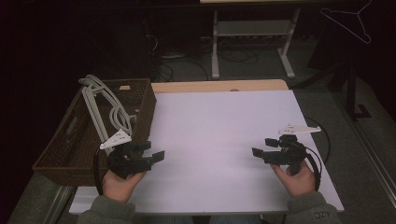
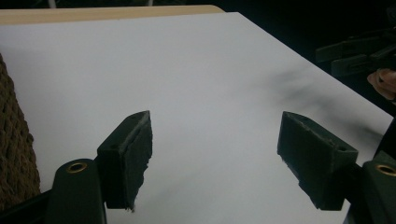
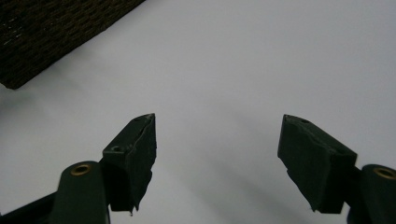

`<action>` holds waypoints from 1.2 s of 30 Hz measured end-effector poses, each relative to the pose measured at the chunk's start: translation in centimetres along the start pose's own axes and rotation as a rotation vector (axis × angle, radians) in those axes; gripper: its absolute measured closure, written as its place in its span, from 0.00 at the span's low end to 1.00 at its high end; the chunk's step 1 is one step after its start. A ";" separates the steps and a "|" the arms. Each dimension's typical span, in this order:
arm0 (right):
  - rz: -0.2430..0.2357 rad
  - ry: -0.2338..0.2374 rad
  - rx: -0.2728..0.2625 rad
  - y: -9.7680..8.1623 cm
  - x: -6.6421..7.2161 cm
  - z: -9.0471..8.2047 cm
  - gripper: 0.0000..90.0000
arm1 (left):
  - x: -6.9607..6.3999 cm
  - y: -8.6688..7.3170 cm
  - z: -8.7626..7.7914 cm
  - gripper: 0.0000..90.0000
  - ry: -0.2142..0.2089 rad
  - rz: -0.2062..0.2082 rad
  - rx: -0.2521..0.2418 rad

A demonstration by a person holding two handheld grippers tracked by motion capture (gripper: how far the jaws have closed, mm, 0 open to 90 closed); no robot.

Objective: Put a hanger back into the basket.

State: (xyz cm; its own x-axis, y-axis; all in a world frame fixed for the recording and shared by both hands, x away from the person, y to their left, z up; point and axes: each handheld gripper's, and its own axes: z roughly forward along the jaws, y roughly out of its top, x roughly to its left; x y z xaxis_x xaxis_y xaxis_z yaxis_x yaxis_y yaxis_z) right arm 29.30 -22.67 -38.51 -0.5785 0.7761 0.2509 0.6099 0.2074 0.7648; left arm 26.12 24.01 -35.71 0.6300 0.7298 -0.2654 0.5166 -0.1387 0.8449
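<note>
Two hand-held grippers, both released, over a white table beside a basket of hangers.

Left gripper (image 1: 152, 150): held in the left hand (image 1: 120, 183) at 7 o'clock on the table (image 1: 219, 121), jaws spread wide and empty, aimed toward 3 o'clock; its own view shows bare table between the jaws. Right gripper (image 1: 262, 147): held in the right hand (image 1: 297, 178) at 4 o'clock, jaws likewise apart with nothing between them, aimed toward 9 o'clock. The two are well apart, facing one another. Brown wicker basket (image 1: 144, 105): at 9 o'clock, on the table's left edge, just beside the left gripper. Contents: several grey clothes hangers (image 1: 103, 105), lying tilted, their upper ends rising over the basket's far rim.
</note>
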 end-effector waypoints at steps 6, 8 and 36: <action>-0.003 -0.002 -0.001 0.0 0.1 0.0 0.29 | -0.4 -0.7 0.4 0.28 0.000 0.009 0.011; -0.002 -0.001 -0.002 0.0 0.1 0.0 0.29 | -0.5 -0.8 0.5 0.28 -0.002 0.011 0.012; -0.009 -0.004 -0.008 -0.2 0.4 -0.1 0.25 | -1.3 -2.2 1.8 0.23 -0.024 0.022 0.047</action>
State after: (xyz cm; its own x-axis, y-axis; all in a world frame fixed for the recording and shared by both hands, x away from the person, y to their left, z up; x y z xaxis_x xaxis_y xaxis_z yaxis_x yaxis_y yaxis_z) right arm 28.88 -22.48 -38.46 -0.5818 0.7767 0.2412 0.6000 0.2097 0.7720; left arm 25.23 22.18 -38.09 0.6549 0.7100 -0.2591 0.5293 -0.1861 0.8278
